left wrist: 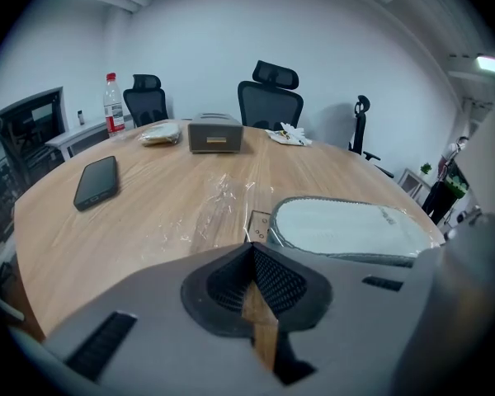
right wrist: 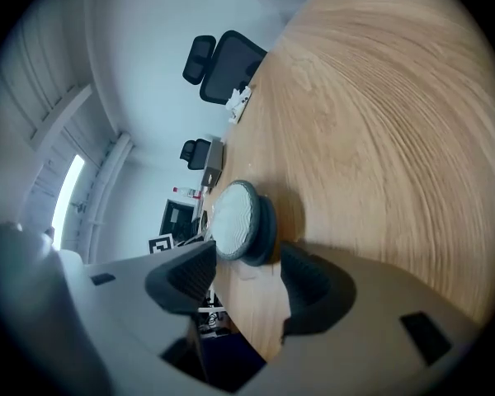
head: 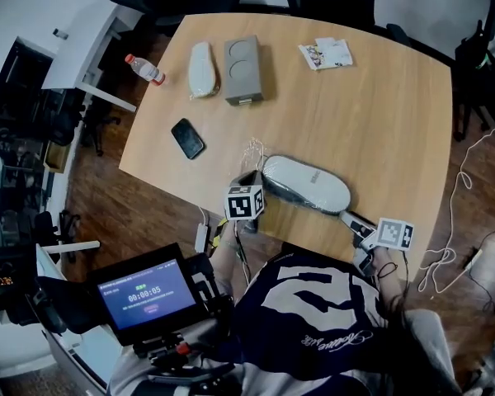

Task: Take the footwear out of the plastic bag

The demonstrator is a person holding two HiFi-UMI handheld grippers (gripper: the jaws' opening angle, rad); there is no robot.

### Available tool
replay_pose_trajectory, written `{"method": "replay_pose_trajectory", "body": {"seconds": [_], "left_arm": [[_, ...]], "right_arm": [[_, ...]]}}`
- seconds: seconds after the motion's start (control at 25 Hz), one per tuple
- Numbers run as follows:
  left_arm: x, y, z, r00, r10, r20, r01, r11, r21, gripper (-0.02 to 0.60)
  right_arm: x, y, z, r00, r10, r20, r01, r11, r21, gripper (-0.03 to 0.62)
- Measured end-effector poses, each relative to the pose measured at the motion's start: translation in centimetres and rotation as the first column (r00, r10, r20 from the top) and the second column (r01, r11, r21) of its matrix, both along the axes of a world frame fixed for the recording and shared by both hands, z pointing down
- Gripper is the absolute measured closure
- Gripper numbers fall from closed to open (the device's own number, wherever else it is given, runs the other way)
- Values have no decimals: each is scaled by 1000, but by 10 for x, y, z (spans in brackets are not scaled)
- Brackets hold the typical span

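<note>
Fingers (left wrist: 282,283) of down-tilted left gripper (left wrist: 252,250) meet; fingers (right wrist: 186,275) of right gripper (right wrist: 243,269) gape at slipper (right wrist: 233,217) heel.

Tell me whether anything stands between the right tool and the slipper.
Nothing visible does. The slipper lies end-on just ahead of the right tool, whose jaws stand open. The clear bag is crumpled on the table at the slipper's other end; whether it wraps this end I cannot tell.
</note>
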State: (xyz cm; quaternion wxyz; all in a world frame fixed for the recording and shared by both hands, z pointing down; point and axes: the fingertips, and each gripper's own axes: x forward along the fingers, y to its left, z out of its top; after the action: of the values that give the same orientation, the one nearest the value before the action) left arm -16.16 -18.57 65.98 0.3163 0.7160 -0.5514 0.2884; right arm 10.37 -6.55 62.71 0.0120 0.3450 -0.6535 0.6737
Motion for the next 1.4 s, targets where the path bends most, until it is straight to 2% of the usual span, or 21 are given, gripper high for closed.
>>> {"method": "replay_pose_trajectory", "body": {"seconds": [0.16,0.2,0.44,0.48,0.52,0.56,0.68,0.76,0.84,0.92,1.08,1.24,1.4], "left_arm": [[0,0,3,1000,5,13,-5,1000,10,578],[1,-1,3,1000,6,18,-6,1000,13,578],[1,0,4,999,10,34,-11,1000,21,578],[1,0,4,999,10,33,-11,1000,21,578],[2,0,5,999,11,33,-11,1000,21,578],[2,0,5,999,11,32,-12,1000,21,578],[1,-1,5,999,11,38,-12,1000,27,578],[0,-1,6,999,9,46,-10,999,30,578],[0,-1,6,999,10,50,-11,999,31,578],[1,-2,7,999,11,47,-12,999,31,578],[2,-4,10,999,11,41,-12,1000,28,578],[1,-6,10,999,10,33,-10,1000,21,578],[1,-4,9,999,11,34,-11,1000,22,578]], "right_arm": [[3,-8,9,1000,6,-6,-7,1000,-13,350],[3,-10,12,1000,15,3,-14,1000,-12,366],[4,-25,17,997,43,66,-44,999,13,368],[5,-26,17,997,52,52,-53,998,16,390],[8,-26,16,997,63,33,-64,998,17,467],[9,-26,15,997,72,19,-72,997,18,485],[8,-30,10,996,81,24,-82,996,39,485],[4,-39,3,992,70,105,-82,990,112,485],[-5,-47,-8,970,25,240,-70,981,180,483],[-13,-50,-10,956,-5,295,-50,983,176,482],[-15,-57,10,990,33,136,-50,991,121,482],[-17,-59,3,985,34,167,-54,991,119,490],[-3,-50,-5,991,46,129,-63,989,132,492]]}}
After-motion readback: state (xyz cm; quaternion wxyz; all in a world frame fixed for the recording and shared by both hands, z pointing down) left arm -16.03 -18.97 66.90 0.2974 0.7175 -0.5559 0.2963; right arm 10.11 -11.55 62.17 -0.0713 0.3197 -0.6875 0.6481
